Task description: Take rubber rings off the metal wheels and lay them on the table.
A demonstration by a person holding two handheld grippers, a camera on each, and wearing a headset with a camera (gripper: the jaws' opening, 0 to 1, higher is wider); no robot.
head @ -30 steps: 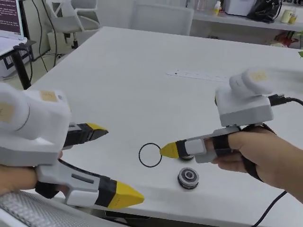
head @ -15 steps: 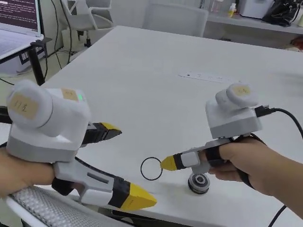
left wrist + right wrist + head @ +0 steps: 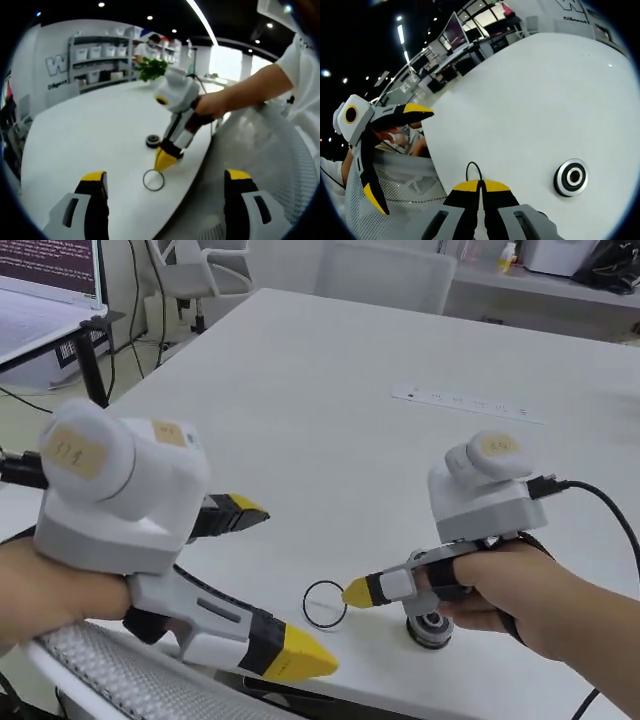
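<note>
Rubber ring (image 3: 325, 603): light, thin, floppy. Right hand-held gripper (image 3: 350, 592) pinches its rim; left hand-held gripper (image 3: 283, 588) released.

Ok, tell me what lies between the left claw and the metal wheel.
The black rubber ring, flat on the table, with the right claw tip at its rim; the left gripper view shows it.

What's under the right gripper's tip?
The rubber ring, lying on the table. The right gripper has shut jaws covering its edge, so a pinch can't be confirmed.
</note>
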